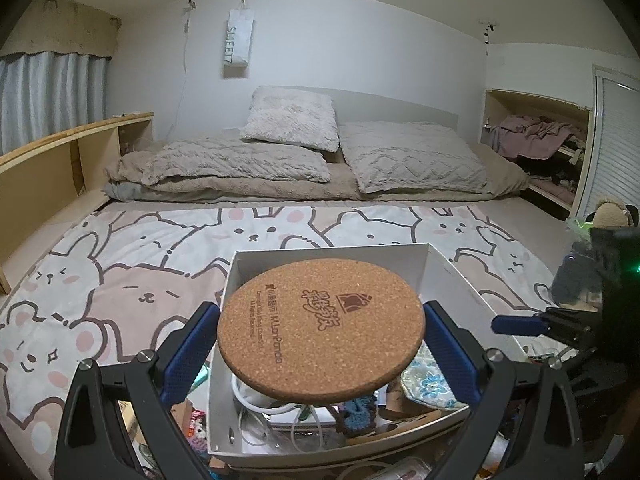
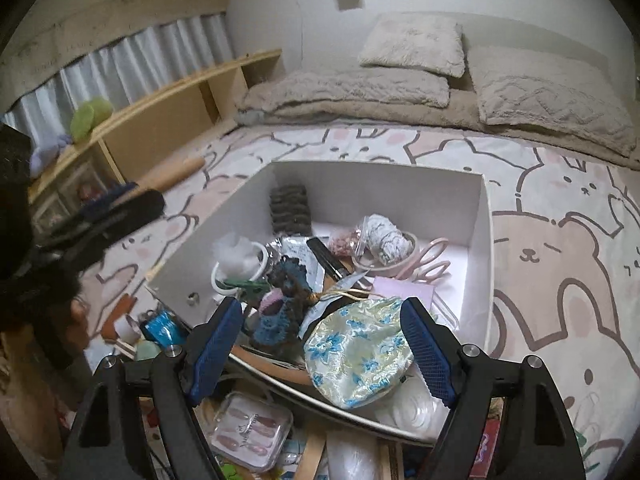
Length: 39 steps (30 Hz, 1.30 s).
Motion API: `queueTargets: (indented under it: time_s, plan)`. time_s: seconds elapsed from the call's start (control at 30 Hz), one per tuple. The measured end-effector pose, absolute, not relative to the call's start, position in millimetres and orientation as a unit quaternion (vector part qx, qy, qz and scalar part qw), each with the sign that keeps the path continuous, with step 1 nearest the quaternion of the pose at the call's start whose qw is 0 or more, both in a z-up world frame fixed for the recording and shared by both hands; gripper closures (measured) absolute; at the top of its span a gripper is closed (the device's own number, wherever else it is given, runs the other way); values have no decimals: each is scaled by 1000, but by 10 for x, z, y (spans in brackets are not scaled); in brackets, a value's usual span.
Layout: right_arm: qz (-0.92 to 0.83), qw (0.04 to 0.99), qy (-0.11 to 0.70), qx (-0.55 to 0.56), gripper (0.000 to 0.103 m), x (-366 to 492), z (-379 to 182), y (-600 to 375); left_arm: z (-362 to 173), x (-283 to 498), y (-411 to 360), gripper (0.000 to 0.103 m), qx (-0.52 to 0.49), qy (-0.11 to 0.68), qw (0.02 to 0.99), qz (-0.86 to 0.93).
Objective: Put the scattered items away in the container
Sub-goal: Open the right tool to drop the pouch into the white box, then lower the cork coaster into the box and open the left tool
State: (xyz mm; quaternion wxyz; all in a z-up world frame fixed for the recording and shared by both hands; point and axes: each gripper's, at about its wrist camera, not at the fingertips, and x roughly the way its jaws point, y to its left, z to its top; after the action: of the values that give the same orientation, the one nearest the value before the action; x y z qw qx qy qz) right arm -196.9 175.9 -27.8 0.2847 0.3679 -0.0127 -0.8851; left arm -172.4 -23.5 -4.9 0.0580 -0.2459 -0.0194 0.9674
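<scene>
My left gripper (image 1: 320, 340) is shut on a round cork coaster (image 1: 320, 330) and holds it flat above the white box (image 1: 448, 276) on the bed. The box (image 2: 486, 216) holds several items: a floral satin pouch (image 2: 358, 354), pink scissors (image 2: 430, 262), a crocheted blue piece (image 2: 286, 308), a white cable and a dark ridged pad (image 2: 290, 208). My right gripper (image 2: 322, 344) is open over the box's near edge, its blue pads on either side of the pouch without touching it. It also shows at the right of the left wrist view (image 1: 520, 326).
Loose items lie in front of the box: a clear case of press-on nails (image 2: 252, 434), a blue-wrapped roll (image 2: 160, 328), plastic-wrapped things. A wooden rolling pin (image 2: 172, 176) lies on the bunny-print sheet (image 2: 560, 248). A wooden shelf runs along the left; pillows lie at the back.
</scene>
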Motion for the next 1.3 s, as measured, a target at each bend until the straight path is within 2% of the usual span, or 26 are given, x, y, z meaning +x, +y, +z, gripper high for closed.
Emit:
queueTargets:
  time_s: [0.4, 0.77, 1.3]
  plan:
    - [-893, 292, -16, 341, 21, -1601, -165, 2065, -174, -1783, -71, 3, -275, -39, 95, 956]
    - [-898, 307, 2, 315, 21, -1244, -105, 2285, -344, -1895, 353, 3, -318, -24, 130, 939]
    - [-903, 309, -41, 296, 21, -1117, -159, 2728, -530, -2162, 917, 3, -361, -1, 137, 923]
